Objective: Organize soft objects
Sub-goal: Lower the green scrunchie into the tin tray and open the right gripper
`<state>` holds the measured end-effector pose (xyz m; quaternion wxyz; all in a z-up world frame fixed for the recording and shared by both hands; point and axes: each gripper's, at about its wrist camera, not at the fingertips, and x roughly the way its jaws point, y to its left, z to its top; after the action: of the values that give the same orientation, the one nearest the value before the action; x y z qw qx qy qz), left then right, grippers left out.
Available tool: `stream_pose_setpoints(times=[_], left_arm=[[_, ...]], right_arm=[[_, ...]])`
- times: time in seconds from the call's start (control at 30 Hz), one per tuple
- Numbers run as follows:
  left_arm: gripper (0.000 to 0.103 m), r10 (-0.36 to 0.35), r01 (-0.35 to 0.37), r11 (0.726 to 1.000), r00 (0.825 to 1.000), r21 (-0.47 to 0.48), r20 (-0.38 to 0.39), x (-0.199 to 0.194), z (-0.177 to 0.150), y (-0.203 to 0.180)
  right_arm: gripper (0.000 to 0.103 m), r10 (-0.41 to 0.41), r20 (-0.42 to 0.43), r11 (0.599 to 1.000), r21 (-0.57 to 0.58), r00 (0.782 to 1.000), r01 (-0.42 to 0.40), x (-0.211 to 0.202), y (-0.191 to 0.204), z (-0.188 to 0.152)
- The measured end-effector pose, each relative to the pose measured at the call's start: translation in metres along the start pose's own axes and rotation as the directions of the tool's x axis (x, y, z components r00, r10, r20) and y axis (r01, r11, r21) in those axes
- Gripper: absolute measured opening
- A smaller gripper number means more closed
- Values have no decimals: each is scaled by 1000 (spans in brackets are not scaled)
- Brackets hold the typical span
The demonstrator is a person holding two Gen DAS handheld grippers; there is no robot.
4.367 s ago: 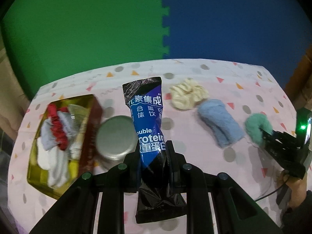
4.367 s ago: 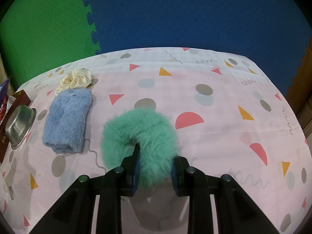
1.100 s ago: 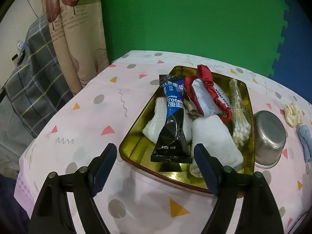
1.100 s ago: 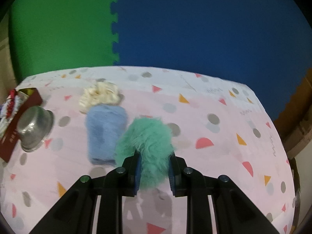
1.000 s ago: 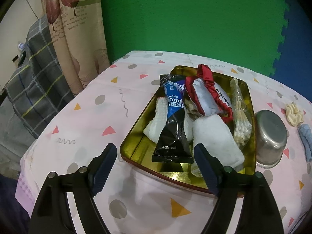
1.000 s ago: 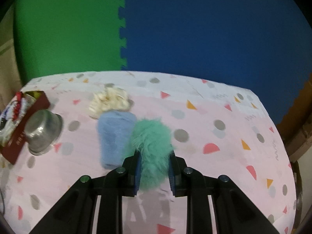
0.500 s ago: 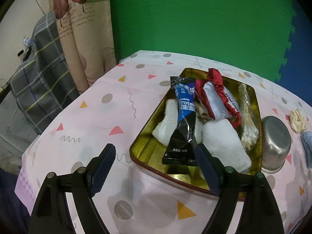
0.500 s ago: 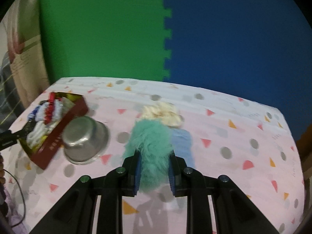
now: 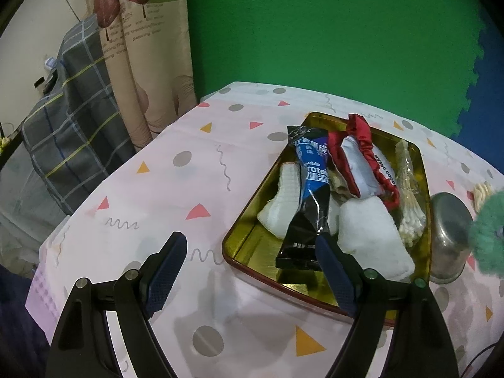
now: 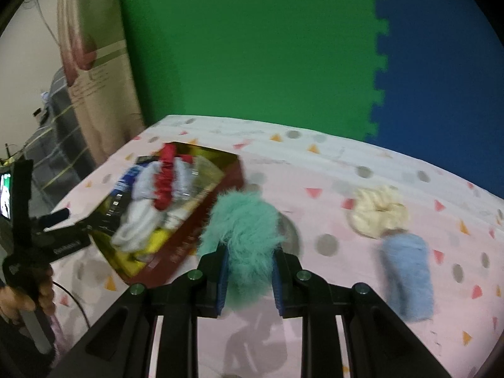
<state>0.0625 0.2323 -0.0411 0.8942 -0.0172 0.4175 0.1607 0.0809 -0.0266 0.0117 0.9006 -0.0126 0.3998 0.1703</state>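
My right gripper [image 10: 249,267] is shut on a fluffy teal scrunchie [image 10: 242,223], held above the table beside the gold tray [image 10: 204,220]; the scrunchie also shows at the right edge [image 9: 488,233] of the left wrist view. The gold tray [image 9: 252,249] holds white cloths [image 9: 371,239], a red scrunchie [image 9: 362,135], a blue-black protein sachet [image 9: 312,189] and a bag of cotton swabs [image 9: 409,195]. My left gripper [image 9: 249,271] hangs open over the tray's near left corner, nothing between its fingers. A cream scrunchie [image 10: 378,211] and a blue rolled cloth [image 10: 409,277] lie on the table to the right.
A steel bowl [image 9: 447,233] stands right of the tray, mostly hidden behind the teal scrunchie in the right wrist view. A hand [image 10: 28,293] holds the left gripper's handle. A curtain [image 9: 141,47] and plaid fabric [image 9: 72,119] lie beyond the table's left edge.
The right gripper has swung left with the teal scrunchie, from over the blue cloth to beside the tray. The left gripper has stayed open and nearly still.
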Motion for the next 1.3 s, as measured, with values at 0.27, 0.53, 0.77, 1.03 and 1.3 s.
stream_pose_setpoints(times=[0.27,0.53,0.77,1.03,1.3], left_arm=[[81,2,-3,999,1000,-36,-9,3,2,9],[81,18,-18,999,1000,-39,-3,3,3,11],[84,22,-22,998,1000,-64,1,4,4,16],[84,1,-2,997,1000,-78,-8,5,5,18],[84,-11,9,996,1000,-88,-17,8,4,19]], right_arm=[[23,78,-23,996,-49,997,-79,24,46,20],[23,118,-37,991,-66,992,-120,53,76,40],[23,141,-56,988,-56,988,-144,77,92,51],[23,112,-86,988,-98,990,-120,103,106,55],[23,55,-117,991,-112,992,-68,119,102,50]])
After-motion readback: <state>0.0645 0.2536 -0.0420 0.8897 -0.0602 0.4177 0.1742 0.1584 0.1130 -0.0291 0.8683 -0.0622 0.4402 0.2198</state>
